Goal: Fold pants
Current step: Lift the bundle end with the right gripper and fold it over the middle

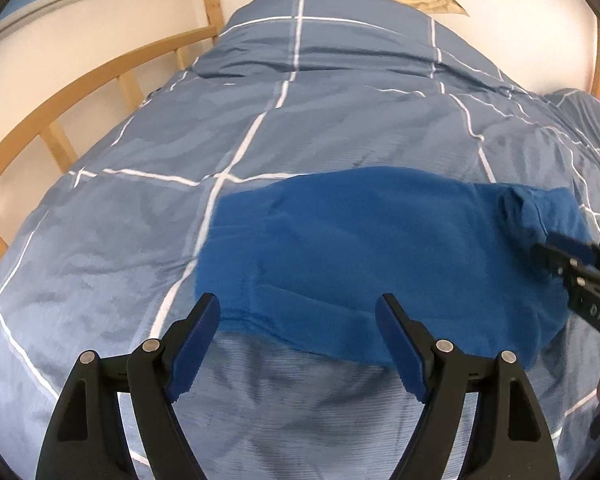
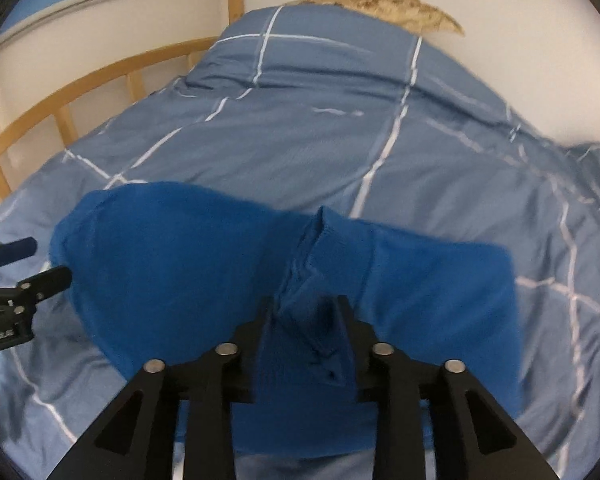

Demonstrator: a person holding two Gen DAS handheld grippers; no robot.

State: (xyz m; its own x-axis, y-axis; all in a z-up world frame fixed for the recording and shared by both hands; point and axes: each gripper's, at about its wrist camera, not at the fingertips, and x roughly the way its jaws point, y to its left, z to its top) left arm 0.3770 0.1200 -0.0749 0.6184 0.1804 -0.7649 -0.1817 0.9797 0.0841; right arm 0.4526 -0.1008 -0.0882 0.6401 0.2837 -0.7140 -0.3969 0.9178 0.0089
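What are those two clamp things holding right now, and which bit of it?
The right gripper has a bunched fold at the edge of the blue pants between its fingers. The left gripper is open, holding nothing.

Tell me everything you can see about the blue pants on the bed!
The blue pants look like soft knit cloth, folded into a wide, rumpled bundle lying flat on the checked blue duvet. A fold of the cloth bunches up between the fingers of the right gripper, at the bundle's right end. The left gripper is open just above the near hem, gripping nothing.
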